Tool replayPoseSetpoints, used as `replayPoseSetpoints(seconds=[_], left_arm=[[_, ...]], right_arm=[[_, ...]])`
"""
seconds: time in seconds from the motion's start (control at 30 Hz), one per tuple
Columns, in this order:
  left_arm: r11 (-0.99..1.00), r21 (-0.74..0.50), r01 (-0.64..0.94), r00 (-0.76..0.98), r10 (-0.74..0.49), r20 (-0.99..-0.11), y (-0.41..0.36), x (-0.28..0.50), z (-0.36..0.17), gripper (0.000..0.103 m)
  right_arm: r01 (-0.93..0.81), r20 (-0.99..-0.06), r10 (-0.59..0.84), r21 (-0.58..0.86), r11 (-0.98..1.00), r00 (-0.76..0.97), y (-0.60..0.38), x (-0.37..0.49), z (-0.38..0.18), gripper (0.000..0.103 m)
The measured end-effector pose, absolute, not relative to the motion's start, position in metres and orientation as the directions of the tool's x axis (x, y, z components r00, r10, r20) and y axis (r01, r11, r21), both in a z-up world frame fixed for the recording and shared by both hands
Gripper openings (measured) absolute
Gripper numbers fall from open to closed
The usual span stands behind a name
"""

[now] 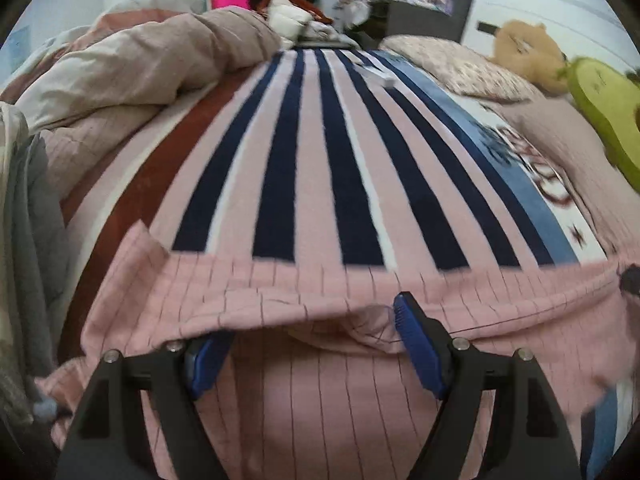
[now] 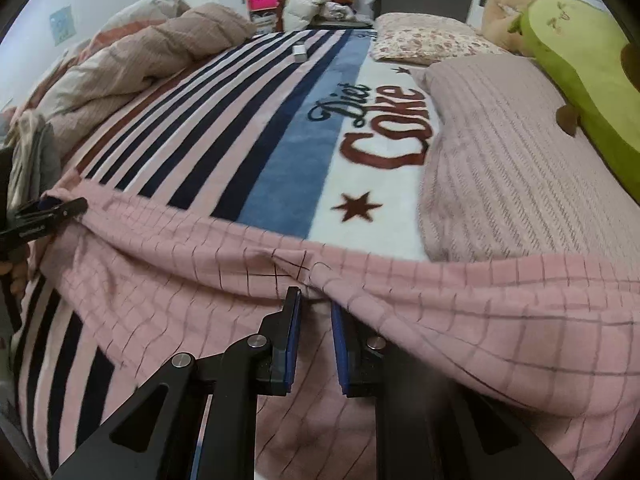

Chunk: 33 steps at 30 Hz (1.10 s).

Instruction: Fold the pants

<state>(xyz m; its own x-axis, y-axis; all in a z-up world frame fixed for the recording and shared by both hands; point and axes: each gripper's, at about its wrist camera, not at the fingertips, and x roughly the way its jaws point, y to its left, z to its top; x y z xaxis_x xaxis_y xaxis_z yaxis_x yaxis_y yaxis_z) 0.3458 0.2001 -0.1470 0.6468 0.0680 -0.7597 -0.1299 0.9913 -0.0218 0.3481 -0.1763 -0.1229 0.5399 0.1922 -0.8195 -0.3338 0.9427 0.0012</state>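
Observation:
The pink checked pants (image 1: pixel 312 384) lie across the near edge of a striped blanket (image 1: pixel 320 152) on the bed; they also show in the right wrist view (image 2: pixel 460 312). My left gripper (image 1: pixel 316 332) is open, its jaws wide apart, with a raised fold of the pants between them. In the right wrist view the left gripper's tip (image 2: pixel 60 208) touches the pants' far left edge. My right gripper (image 2: pixel 316 300) has its jaws close together at a raised fold of the pants; the grip point is hidden by the cloth.
A rumpled beige duvet (image 1: pixel 132 68) lies at the back left. A pink ribbed pillow (image 2: pixel 500 152), a floral pillow (image 2: pixel 424 36), a green plush (image 2: pixel 580 52) and a brown plush (image 1: pixel 528 52) sit at the right. A small white object (image 2: pixel 299 51) lies on the blanket.

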Motion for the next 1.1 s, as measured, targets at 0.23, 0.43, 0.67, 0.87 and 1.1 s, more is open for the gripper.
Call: replayPoseSetpoints(seconds=[0.23,0.43,0.67,0.87,1.1], left_arm=[[0.986,-0.03,-0.165,0.687,0.094,-0.72,0.206,0.358,-0.147,0.074],[0.99,-0.026,-0.137,0.733,0.084,-0.675,0.2,0.331,-0.119,0.077],[0.992,-0.112,-0.052,0.766,-0.033,-0.642,0.181,0.301,-0.097,0.083],[0.994,-0.108,0.025,0.76,-0.089,-0.644,0.149,0.294,-0.097,0.083],[0.995,-0.091,0.043,0.738,-0.093,-0.668,0.141,0.298,-0.111,0.083]], right_arm=[[-0.282,-0.8,0.192,0.031,0.959,0.568,-0.195,0.362,-0.107,0.009],[-0.207,-0.757,0.135,-0.001,0.978,0.639,-0.235,0.308,-0.061,0.026],[-0.014,-0.701,-0.007,-0.024,1.0,0.713,-0.314,0.233,-0.015,0.034],[-0.052,-0.759,0.059,0.033,0.998,0.648,-0.33,0.225,-0.035,0.034],[-0.053,-0.754,-0.032,-0.088,0.995,0.656,-0.315,0.232,-0.049,0.072]])
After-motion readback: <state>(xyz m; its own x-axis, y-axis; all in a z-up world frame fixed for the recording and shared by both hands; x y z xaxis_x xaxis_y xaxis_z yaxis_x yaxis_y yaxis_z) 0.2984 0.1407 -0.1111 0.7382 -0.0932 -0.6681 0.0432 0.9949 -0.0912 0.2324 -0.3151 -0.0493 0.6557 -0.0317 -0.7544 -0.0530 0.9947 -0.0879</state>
